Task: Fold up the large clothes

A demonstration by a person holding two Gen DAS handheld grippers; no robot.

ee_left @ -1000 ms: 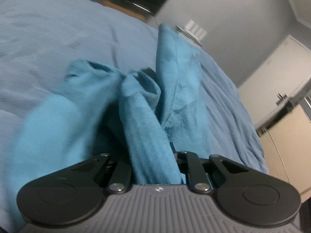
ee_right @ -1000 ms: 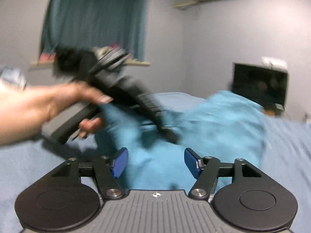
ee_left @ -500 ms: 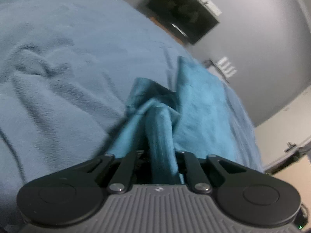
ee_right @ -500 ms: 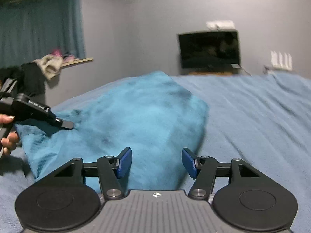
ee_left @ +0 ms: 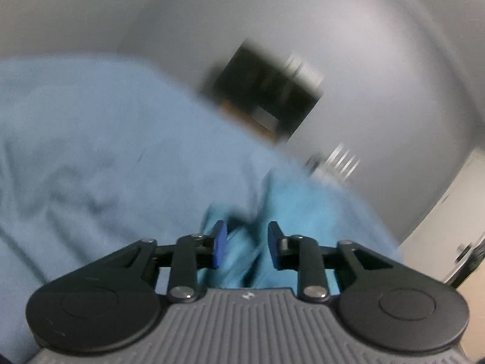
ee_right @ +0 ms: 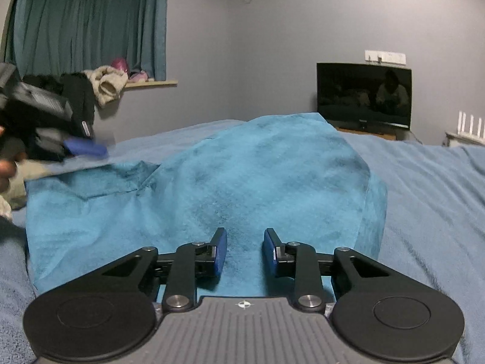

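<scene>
Left tongs [ee_left: 245, 244]: spread now, nothing between the blue pads [ee_left: 219, 244]. Half a second ago, clamped on a bunched ridge of the teal garment [ee_left: 303, 209]; that ridge let go since then, cloth dropped back onto the bed [ee_left: 91, 139]. Heavy blur in the left wrist view, so a quick pull-away judged likely. Seen also from the right wrist view as the left tongs [ee_right: 86, 147] up at the far left edge, off the cloth, blue pad showing, a sliver of hand behind.

Right tongs [ee_right: 245, 251]: also spread, pads apart, empty, hovering just above the near edge of the teal garment [ee_right: 227, 188]; contact with the cloth not possible to tell. Open a second ago and half a second ago too, no grip taken in between.

Teal garment: lying on the blue bed [ee_right: 430, 188], spread fairly flat, a folded-over flap at the left side, one layer lapped over another along the right edge. Meaning for the task, as a judgement: one fold just laid and released, garment part-folded, both tongs free for a fresh grip on an edge or corner.

Further out: dark television [ee_right: 363, 95] against the grey wall, teal curtain [ee_right: 91, 21] at the window, heap of clothes [ee_right: 91, 91] near the sill.
</scene>
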